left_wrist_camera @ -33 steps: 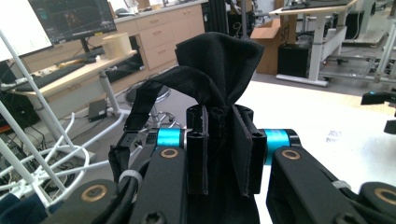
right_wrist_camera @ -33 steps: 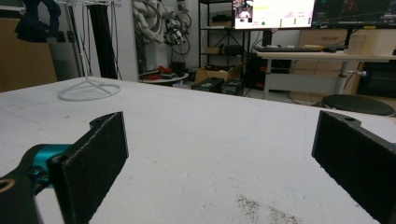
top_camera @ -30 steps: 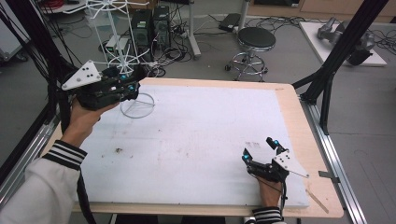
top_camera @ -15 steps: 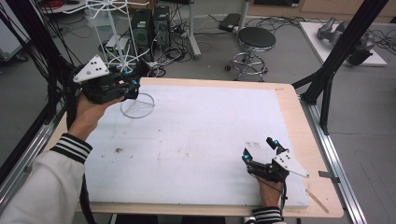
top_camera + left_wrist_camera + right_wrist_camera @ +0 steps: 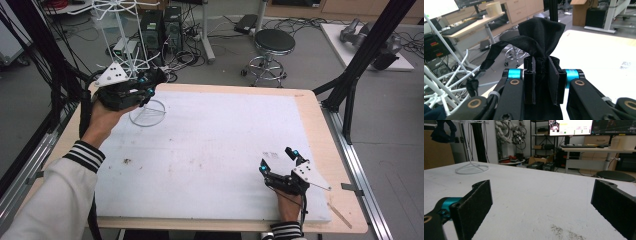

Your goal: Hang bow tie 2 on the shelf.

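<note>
My left gripper (image 5: 541, 62) is shut on a piece of black cloth (image 5: 540, 32), which bunches up above the jaws and trails a strip off to the left. In the high view the left gripper (image 5: 150, 86) hovers at the table's far left corner, just above the ring base of a white wire rack (image 5: 147, 114). The rack's white arms (image 5: 446, 82) lie close by on the left. My right gripper (image 5: 280, 162) rests on the white mat near the front right, open, with nothing between its pads (image 5: 477, 200).
The white mat (image 5: 215, 145) covers most of the wooden table (image 5: 320, 130). A thin wooden stick (image 5: 341, 215) lies at the front right edge. Behind the table stand a black stool (image 5: 274, 42), computer cases and cables. Black frame posts (image 5: 360, 65) rise at the right.
The left hand has moved a little to the right and away, toward the wire rack, still gripping the black cloth. The right gripper has stayed put.
</note>
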